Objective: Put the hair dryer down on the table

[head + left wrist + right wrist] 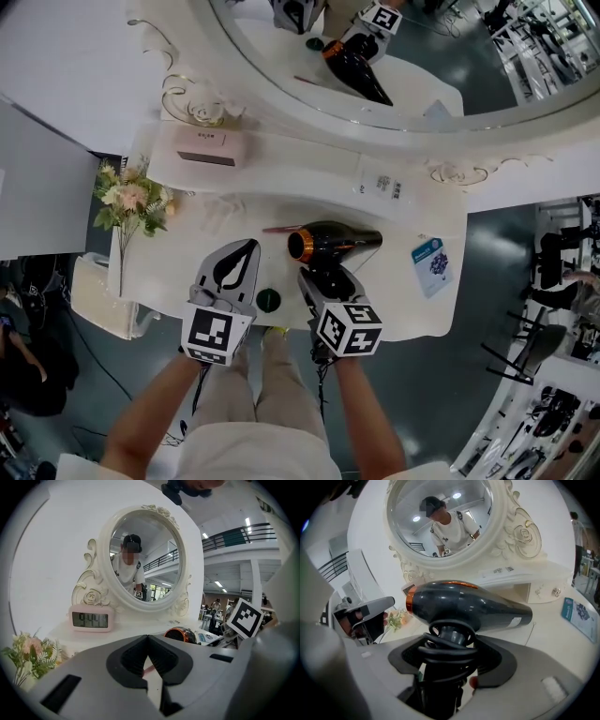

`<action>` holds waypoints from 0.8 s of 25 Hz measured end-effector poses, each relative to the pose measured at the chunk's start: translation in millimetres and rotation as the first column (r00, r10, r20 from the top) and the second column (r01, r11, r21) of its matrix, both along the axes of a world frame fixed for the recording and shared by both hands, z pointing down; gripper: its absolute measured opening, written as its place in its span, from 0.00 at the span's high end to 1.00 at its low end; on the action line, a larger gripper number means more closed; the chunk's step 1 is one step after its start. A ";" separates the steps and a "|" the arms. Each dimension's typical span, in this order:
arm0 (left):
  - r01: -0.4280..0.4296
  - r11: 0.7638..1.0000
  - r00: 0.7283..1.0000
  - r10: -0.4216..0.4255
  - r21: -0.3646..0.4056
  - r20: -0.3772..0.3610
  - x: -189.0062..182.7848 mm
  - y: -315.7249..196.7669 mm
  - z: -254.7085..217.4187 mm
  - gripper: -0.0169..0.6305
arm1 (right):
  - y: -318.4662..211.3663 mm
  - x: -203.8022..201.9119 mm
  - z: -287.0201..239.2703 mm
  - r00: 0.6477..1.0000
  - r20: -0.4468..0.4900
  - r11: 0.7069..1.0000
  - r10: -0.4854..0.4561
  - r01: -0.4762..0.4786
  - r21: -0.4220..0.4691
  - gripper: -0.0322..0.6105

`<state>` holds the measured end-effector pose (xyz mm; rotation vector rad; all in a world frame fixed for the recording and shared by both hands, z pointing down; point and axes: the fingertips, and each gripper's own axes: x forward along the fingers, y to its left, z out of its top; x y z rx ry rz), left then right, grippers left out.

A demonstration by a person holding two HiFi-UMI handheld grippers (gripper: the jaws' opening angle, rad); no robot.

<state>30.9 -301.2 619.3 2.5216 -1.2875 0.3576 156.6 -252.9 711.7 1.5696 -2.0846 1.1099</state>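
A black hair dryer [330, 241] with an orange ring lies crosswise over the white dressing table [412, 314], its nozzle to the right. My right gripper [323, 276] is shut on its handle, which has the cord wound round it [449, 641]. In the right gripper view the dryer body [464, 604] fills the middle. I cannot tell whether the dryer touches the tabletop. To its left, my left gripper [249, 247] is shut with nothing in it, and its tips meet in the left gripper view [147, 638].
A large oval mirror [375, 66] stands at the back. On the shelf are a pink digital clock [208, 148] and a white label [384, 183]. Flowers [131, 199] stand at the left. A blue card [431, 264], a pink stick [279, 228] and a green round thing [269, 300] lie on the table.
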 end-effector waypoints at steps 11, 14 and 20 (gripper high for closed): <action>-0.005 1.000 1.000 0.006 -0.029 0.029 1.1 4.1 18.8 0.96 | -3.2 -3.2 26.8 1.000 0.008 0.999 -0.003 0.003 -0.045 0.46; 0.003 0.999 1.000 -0.002 -0.033 0.027 -0.4 3.8 21.1 0.96 | -5.1 -2.0 33.5 1.000 0.001 0.999 -0.001 0.001 -0.053 0.46; 0.008 0.999 1.000 -0.007 -0.042 0.022 -1.0 3.0 28.2 0.96 | -7.8 -2.0 41.6 1.000 -0.021 0.998 -0.004 0.002 -0.061 0.46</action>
